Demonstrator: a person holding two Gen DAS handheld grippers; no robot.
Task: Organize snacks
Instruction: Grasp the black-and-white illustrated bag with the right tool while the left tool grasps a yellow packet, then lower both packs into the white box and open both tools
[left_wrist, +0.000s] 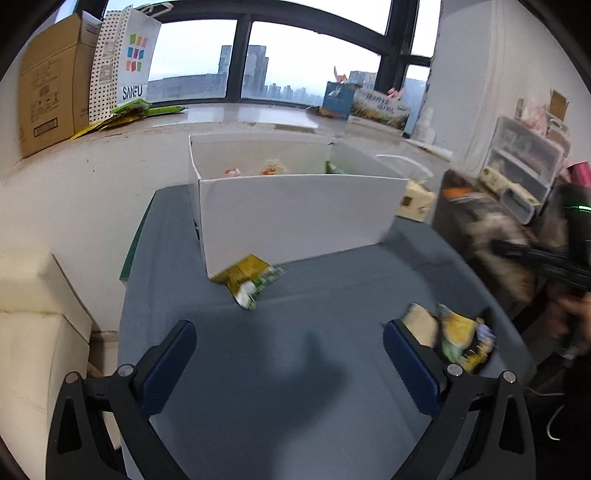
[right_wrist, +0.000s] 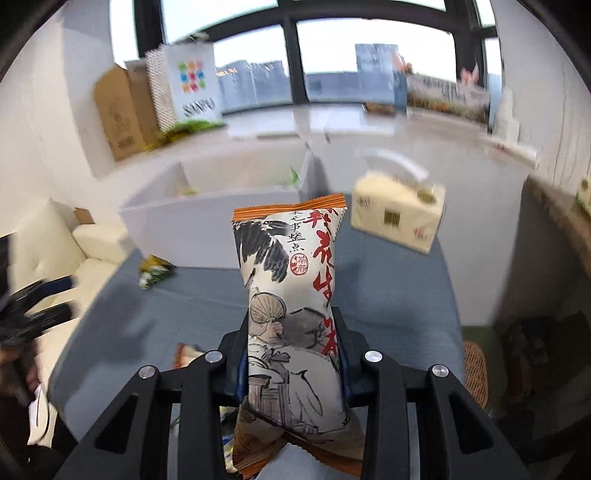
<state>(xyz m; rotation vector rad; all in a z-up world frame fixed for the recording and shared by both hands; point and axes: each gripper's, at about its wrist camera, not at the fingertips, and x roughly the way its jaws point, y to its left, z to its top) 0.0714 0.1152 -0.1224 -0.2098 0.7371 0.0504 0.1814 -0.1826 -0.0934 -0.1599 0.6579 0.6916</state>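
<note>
My right gripper (right_wrist: 291, 354) is clamped on the ink-painted snack packet (right_wrist: 291, 302), standing upright at frame centre. My left gripper (left_wrist: 290, 354) gapes wide, holding nothing, low in its frame. I should carry the packet over the white box's (left_wrist: 295, 218) near wall, clear the rim, then release. A green-yellow packet (left_wrist: 249, 278) lies touching that wall.

Bare blue tabletop (left_wrist: 295, 369) is left between white box (left_wrist: 295, 218) (open-topped) and the near snack packets (left_wrist: 461, 339).
</note>
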